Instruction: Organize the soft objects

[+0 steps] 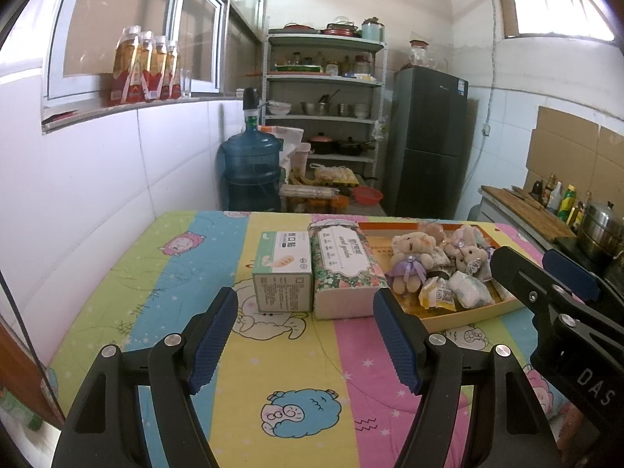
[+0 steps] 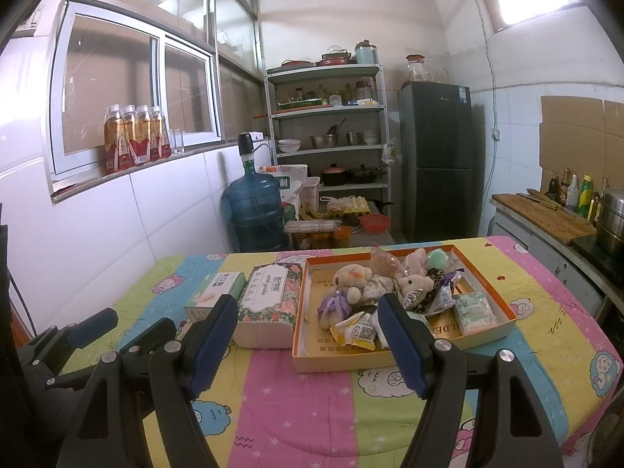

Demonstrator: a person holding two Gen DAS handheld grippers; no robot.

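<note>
1. Now both tools, left tool [image 1: 306, 337] and right tool [image 2: 308, 341], gape wide, gripping nothing.
2. Plush bears [image 2: 353, 279] and soft packets [image 2: 474, 312] lie in the orange tray [image 2: 339, 364] on the quilted worktop [image 2: 296, 409].
3. 2 tissue boxes [image 1: 343, 265] sit just left of it.

Both the left gripper [image 1: 306, 337] and the right gripper [image 2: 308, 341] have matte black linkage arms, silver round screws and ribbed dark-blue fingers [image 1: 212, 345].
</note>
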